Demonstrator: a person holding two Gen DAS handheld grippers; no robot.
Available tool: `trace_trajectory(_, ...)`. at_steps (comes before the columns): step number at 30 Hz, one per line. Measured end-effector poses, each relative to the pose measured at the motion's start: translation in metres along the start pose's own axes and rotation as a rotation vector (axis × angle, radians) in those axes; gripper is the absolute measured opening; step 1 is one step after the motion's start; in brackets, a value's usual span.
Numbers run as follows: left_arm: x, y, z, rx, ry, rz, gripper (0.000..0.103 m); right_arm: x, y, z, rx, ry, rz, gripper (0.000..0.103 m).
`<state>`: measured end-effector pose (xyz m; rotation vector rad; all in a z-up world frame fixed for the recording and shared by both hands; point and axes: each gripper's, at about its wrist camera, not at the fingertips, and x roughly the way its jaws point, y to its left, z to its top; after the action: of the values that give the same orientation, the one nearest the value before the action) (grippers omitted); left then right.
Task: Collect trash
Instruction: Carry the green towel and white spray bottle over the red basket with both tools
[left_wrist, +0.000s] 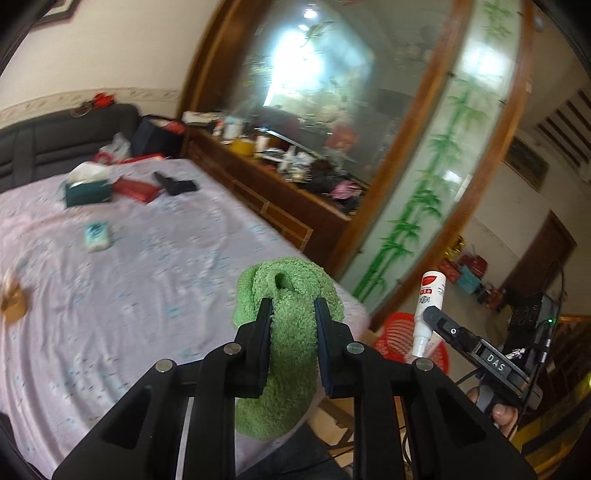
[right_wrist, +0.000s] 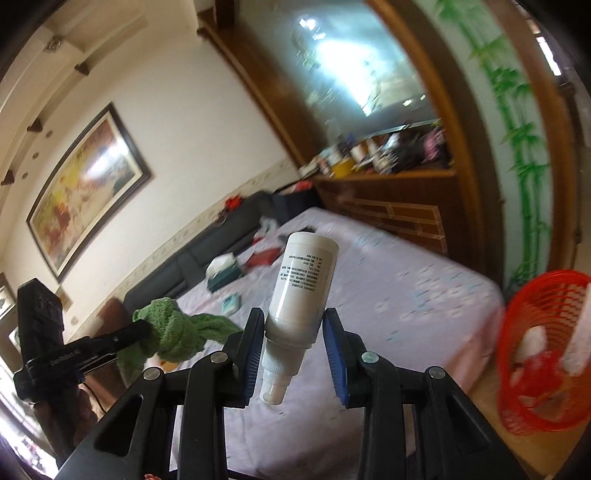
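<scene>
My left gripper (left_wrist: 293, 302) is shut on a fuzzy green cloth (left_wrist: 295, 280), which hangs down between its fingers above the near corner of the table. In the right wrist view the same cloth (right_wrist: 173, 336) is bunched at the left gripper's tip (right_wrist: 144, 328). My right gripper (right_wrist: 293, 314) is shut on a white plastic bottle (right_wrist: 306, 280), held cap-down by its neck end. From the left wrist view that bottle (left_wrist: 430, 295) hangs over a red mesh basket (left_wrist: 402, 332). The basket (right_wrist: 546, 362) stands on the floor by the table corner and holds white and red scraps.
The table has a lilac cloth (left_wrist: 147, 295). On it lie a green tissue box (left_wrist: 88, 190), a red packet (left_wrist: 135, 189), a black item (left_wrist: 175, 183), a small tissue pack (left_wrist: 97, 236) and a brown thing (left_wrist: 13, 301). A cluttered wooden sideboard (left_wrist: 273, 206) runs along its far side, a dark sofa (left_wrist: 55, 136) behind.
</scene>
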<state>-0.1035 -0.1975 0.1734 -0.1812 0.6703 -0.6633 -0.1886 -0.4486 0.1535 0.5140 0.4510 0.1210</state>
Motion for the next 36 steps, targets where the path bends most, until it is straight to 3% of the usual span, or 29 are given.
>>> trace_trajectory(8, 0.010, -0.057, 0.009, 0.098, -0.002, -0.103, 0.018, -0.071, -0.034, 0.009, 0.057, -0.129, -0.093, 0.034)
trace_trajectory(21, 0.033, -0.117, 0.019, 0.198, 0.012, -0.218, 0.017, -0.116, -0.055, 0.022, 0.077, -0.218, -0.158, 0.034)
trace_trajectory(36, 0.137, -0.204, -0.008, 0.289, 0.203, -0.392, 0.017, -0.166, -0.125, 0.016, 0.193, -0.262, -0.332, 0.035)
